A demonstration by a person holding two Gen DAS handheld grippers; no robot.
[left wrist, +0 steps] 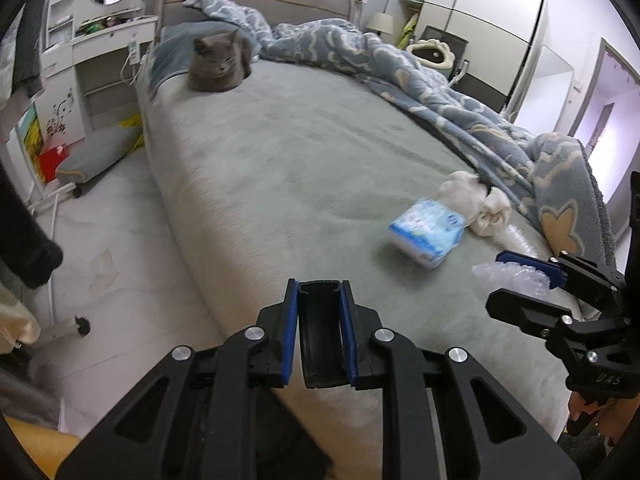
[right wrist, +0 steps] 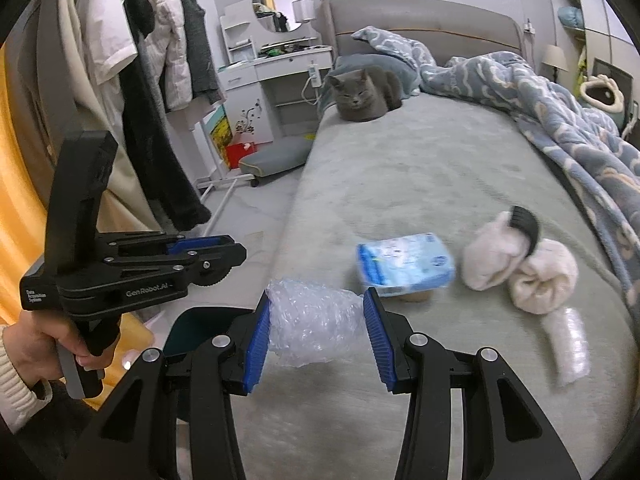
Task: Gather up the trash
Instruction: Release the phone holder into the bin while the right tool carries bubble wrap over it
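Clear bubble wrap (right wrist: 316, 322) sits between the right gripper (right wrist: 316, 334)'s blue pads, fingers spread wide around the wad, lifted just above the bed (right wrist: 420, 168) near its foot. The left gripper (left wrist: 319, 334) clamps narrowly on a black bin rim (left wrist: 320, 336), likely holding the bin ready beside the bed. A tissue pack (right wrist: 404, 266) and earmuffs (right wrist: 520, 264) lie beyond.
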